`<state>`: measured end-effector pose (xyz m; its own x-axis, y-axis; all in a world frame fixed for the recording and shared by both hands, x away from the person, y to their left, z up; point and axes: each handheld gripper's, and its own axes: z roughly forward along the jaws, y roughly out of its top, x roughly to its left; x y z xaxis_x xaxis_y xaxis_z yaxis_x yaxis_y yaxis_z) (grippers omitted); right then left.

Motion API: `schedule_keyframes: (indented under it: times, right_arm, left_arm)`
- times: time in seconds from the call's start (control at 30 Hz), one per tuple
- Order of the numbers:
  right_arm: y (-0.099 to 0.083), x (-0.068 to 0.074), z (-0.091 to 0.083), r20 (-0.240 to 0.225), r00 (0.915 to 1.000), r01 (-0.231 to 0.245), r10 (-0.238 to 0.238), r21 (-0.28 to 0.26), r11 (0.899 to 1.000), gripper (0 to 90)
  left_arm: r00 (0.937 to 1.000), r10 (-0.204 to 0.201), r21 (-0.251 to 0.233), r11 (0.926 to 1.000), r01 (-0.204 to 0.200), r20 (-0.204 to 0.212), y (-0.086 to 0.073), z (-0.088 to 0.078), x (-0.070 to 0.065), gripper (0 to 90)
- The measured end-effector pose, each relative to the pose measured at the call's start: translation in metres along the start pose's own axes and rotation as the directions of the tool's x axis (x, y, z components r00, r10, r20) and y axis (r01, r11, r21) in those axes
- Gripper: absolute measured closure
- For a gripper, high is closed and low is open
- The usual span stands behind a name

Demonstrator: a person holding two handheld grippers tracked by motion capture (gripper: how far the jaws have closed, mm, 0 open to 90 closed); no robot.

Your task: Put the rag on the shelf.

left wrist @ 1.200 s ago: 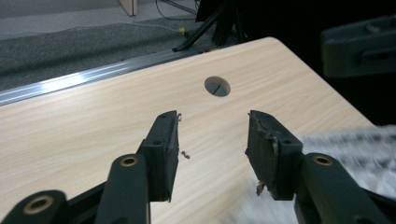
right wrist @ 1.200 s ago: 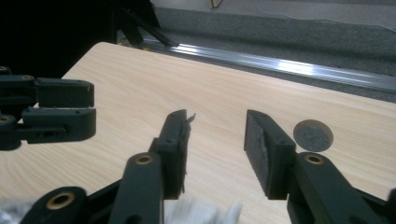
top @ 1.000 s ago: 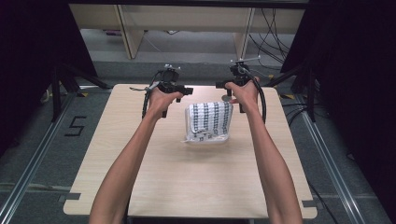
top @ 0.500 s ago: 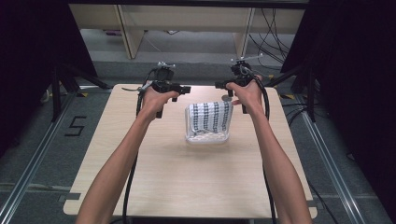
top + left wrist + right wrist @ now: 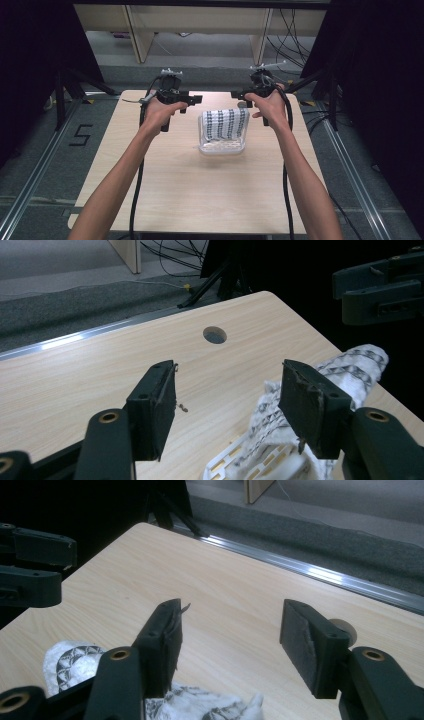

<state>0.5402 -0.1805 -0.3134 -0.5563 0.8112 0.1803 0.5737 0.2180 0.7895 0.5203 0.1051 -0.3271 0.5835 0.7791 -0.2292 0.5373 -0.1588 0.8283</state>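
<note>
A black-and-white patterned cloth (image 5: 224, 123) lies draped in the white slotted basket (image 5: 222, 148) mid-worktop (image 5: 200, 195); left gripper (image 5: 194, 100) and right gripper (image 5: 239, 93) hover beside it, jaws just opened, spread, empty — placement looks done.

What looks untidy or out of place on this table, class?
The patterned cloth hangs over the far rim of the white basket rather than lying inside it, one end bunched outside. Both claws, left and right, are open with nothing between their jaws. No spill or damage shows.
</note>
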Motion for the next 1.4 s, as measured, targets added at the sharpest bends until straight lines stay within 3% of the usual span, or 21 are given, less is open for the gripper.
schedule_keyframes:
  times: [0.07, 0.2, 0.23, 0.37, 0.67, 0.8, 1.07, 1.17, 1.33, 1.37, 1.4]
  right_arm:
    - [-0.002, 0.001, -0.005, -0.001, 0.9997, -0.024, 0.024, 0.007, 1.0, 42.4]
    - [-0.004, -0.001, -0.015, -0.012, 0.9995, 0.028, -0.029, -0.022, 0.999, 40.7]
    - [-0.005, 0.001, -0.017, -0.012, 0.9999, 0.002, -0.002, -0.017, 1.0, 40.4]
    - [-0.01, 0.003, -0.028, -0.025, 0.9993, 0.028, -0.029, -0.037, 0.999, 39.8]
    - [-0.027, 0.007, -0.041, -0.049, 0.9967, 0.061, -0.064, -0.06, 0.996, 38.9]
    - [-0.035, 0.01, -0.048, -0.071, 0.9957, 0.054, -0.059, -0.062, 0.997, 38.2]
    - [-0.047, 0.011, -0.053, -0.073, 0.9944, 0.071, -0.077, -0.075, 0.995, 37.7]
    - [-0.05, 0.013, -0.055, -0.082, 0.9946, 0.057, -0.063, -0.07, 0.996, 37.7]
    - [-0.057, 0.014, -0.057, -0.094, 0.9915, 0.083, -0.09, -0.077, 0.994, 36.9]
    - [-0.059, 0.016, -0.058, -0.089, 0.9937, 0.063, -0.069, -0.071, 0.995, 36.9]
    - [-0.059, 0.014, -0.057, -0.092, 0.9902, 0.097, -0.105, -0.091, 0.991, 36.8]
  left_arm:
    - [1.0, 0.001, -0.005, 1.0, -0.001, -0.003, -0.002, -0.003, -0.003, 38.4]
    - [0.9999, 0.014, -0.004, 0.9999, -0.014, 0.008, -0.005, -0.01, -0.007, 37.4]
    - [0.9999, 0.014, -0.008, 0.9999, -0.014, 0.008, -0.007, -0.011, -0.009, 37.4]
    - [0.999, 0.045, 0.0, 0.999, -0.045, -0.002, -0.014, -0.018, -0.014, 37.0]
    - [0.9992, 0.034, -0.027, 0.9991, -0.033, 0.021, -0.031, -0.026, -0.016, 36.5]
    - [0.999, 0.037, -0.041, 0.9985, -0.036, 0.024, -0.037, -0.032, -0.018, 35.6]
    - [0.999, 0.033, -0.057, 0.9979, -0.031, 0.031, -0.047, -0.04, -0.021, 34.2]
    - [0.9987, 0.035, -0.058, 0.9978, -0.033, 0.037, -0.051, -0.042, -0.021, 33.2]
    - [0.9985, 0.04, -0.055, 0.9978, -0.038, 0.038, -0.056, -0.045, -0.023, 30.2]
    - [0.9982, 0.042, -0.063, 0.9972, -0.039, 0.043, -0.057, -0.046, -0.023, 29.9]
    - [0.9981, 0.043, -0.063, 0.9972, -0.04, 0.044, -0.057, -0.046, -0.023, 29.4]
